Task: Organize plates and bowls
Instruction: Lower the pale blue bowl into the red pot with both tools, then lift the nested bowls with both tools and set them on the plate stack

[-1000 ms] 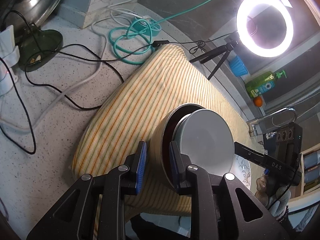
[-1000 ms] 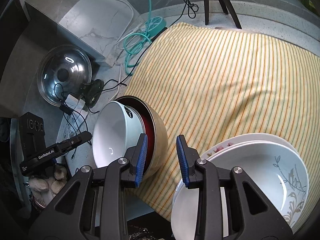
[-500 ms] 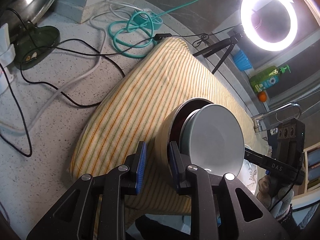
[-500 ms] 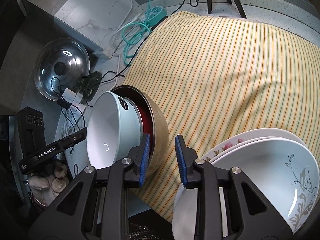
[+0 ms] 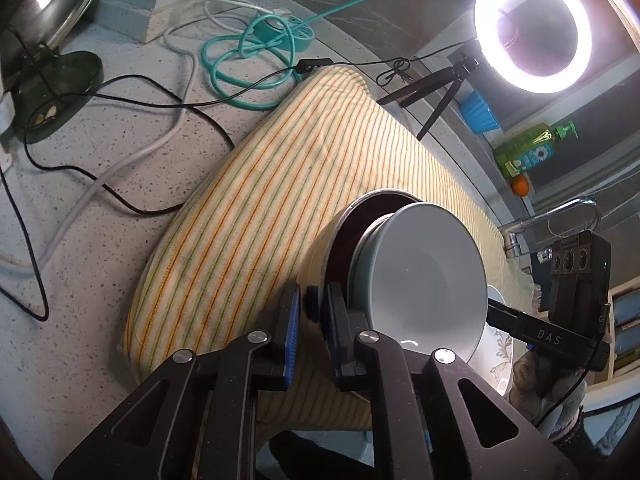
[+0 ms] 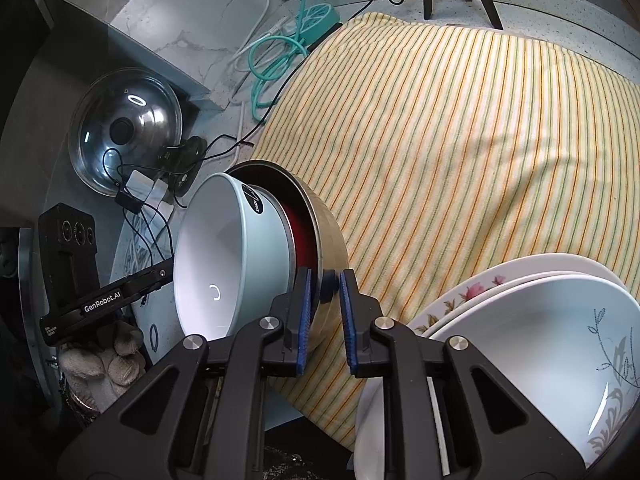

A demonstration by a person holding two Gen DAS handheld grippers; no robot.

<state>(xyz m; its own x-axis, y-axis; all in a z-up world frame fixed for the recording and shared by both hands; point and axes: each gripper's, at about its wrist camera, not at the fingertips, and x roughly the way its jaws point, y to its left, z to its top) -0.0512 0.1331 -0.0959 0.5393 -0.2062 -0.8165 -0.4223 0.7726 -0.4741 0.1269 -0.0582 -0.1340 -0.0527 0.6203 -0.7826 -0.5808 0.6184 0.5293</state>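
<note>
A cream bowl [image 5: 316, 256] with a steel rim and red inside is tipped on its side above the yellow striped cloth [image 5: 248, 200], and a pale blue bowl [image 5: 420, 272] is nested in it. My left gripper [image 5: 311, 320] has its jaws closing, blue pads pressing on the cream bowl's rim. From the opposite side, the right wrist view shows the cream bowl [image 6: 332, 236] and the pale blue bowl [image 6: 224, 256]. There my right gripper [image 6: 326, 316] is closing too, clamped on the same rim. A stack of white plates [image 6: 520, 320] lies at the lower right.
A glass pot lid [image 6: 124, 132] leans at the left by a tangle of black cables. A teal cord [image 5: 256, 52] and a power strip lie behind the cloth. A ring light [image 5: 532, 28] on a tripod, a green soap bottle [image 5: 528, 152] and a tap [image 5: 560, 216] stand far right.
Both grippers' jaws have narrowed from a loose gap onto the cream bowl's rim. The nested bowls have tipped a little further over; the hands stayed about where they were.
</note>
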